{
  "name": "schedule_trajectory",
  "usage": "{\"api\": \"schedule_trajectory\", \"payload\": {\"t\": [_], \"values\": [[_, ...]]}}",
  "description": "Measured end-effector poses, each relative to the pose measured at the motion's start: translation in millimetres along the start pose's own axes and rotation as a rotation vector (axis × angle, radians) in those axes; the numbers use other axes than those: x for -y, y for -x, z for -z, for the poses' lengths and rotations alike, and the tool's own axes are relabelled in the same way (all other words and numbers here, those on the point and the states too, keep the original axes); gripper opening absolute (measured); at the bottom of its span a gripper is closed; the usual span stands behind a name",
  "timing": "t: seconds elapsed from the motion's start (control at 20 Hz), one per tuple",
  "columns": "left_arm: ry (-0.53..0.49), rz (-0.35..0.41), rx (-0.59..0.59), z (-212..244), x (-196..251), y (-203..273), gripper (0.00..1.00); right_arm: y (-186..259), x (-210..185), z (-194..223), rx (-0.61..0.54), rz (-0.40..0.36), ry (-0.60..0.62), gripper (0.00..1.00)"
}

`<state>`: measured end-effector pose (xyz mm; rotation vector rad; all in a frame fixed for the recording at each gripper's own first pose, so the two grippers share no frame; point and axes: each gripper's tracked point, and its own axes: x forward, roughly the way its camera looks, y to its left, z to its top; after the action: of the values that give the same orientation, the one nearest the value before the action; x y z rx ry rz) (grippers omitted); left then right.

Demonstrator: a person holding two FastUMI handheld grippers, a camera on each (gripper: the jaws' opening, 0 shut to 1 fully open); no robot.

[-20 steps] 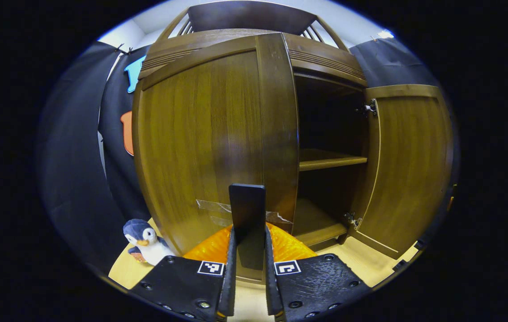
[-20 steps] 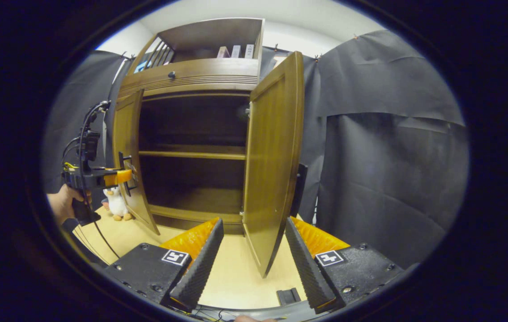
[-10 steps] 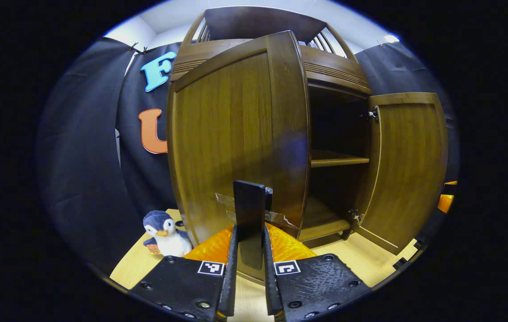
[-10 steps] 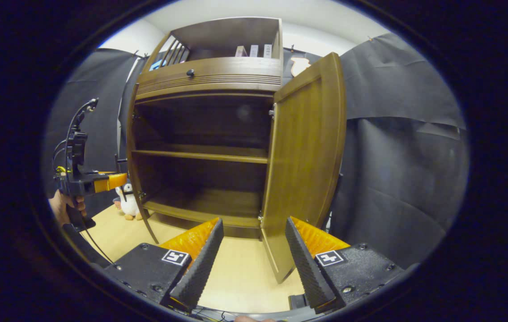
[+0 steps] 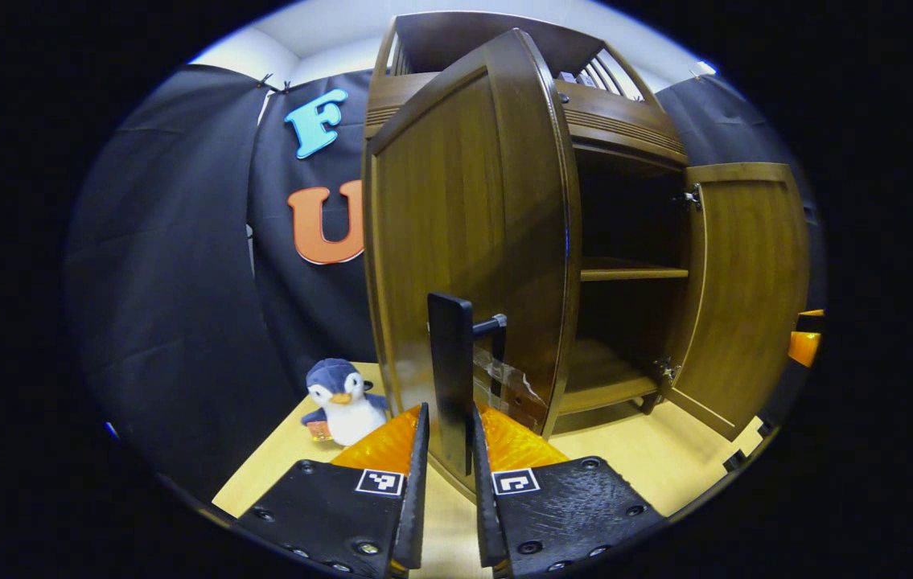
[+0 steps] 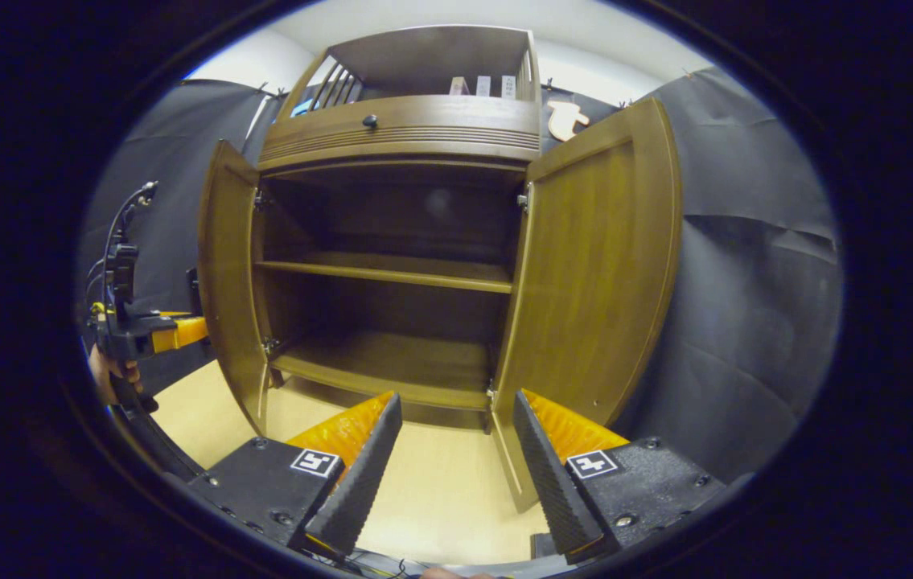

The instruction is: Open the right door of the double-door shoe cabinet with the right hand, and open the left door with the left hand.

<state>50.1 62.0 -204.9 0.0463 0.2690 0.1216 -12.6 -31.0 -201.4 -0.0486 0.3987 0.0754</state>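
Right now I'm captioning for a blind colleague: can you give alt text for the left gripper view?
The left claw is shut on the left door's handle, the left door swung wide. Beyond it the right door stands open, and a toy penguin sits on the floor.

Even indoor light, sharp focus, strong fisheye bending at edges, cabinet (image 6: 392,241) interior in shadow.

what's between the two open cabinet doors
In the right gripper view, between the brown wooden left door and right door: the dark cabinet interior with one bare wooden shelf.
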Motion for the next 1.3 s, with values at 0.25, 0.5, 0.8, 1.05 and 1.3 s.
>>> {"api": "schedule_trajectory", "payload": {"t": [0.25,0.5,0.8,1.05,1.3], "values": [[0.032,-0.075,-0.006,4,-35,11,0.25,-2,-12,3,-0.01,-0.023,0.025,0.88],[0.086,-0.148,-0.008,8,-69,18,0.03,-5,-27,2,-0.016,-0.049,0.035,0.88],[0.095,-0.124,-0.024,8,-76,22,0.04,-11,-42,-2,-0.013,-0.072,0.046,0.88],[0.104,-0.144,-0.021,11,-97,33,0.04,-13,-53,-3,-0.016,-0.087,0.058,0.88],[0.151,-0.204,-0.029,19,-135,43,0.04,-21,-69,-7,-0.021,-0.109,0.068,0.88]]}}
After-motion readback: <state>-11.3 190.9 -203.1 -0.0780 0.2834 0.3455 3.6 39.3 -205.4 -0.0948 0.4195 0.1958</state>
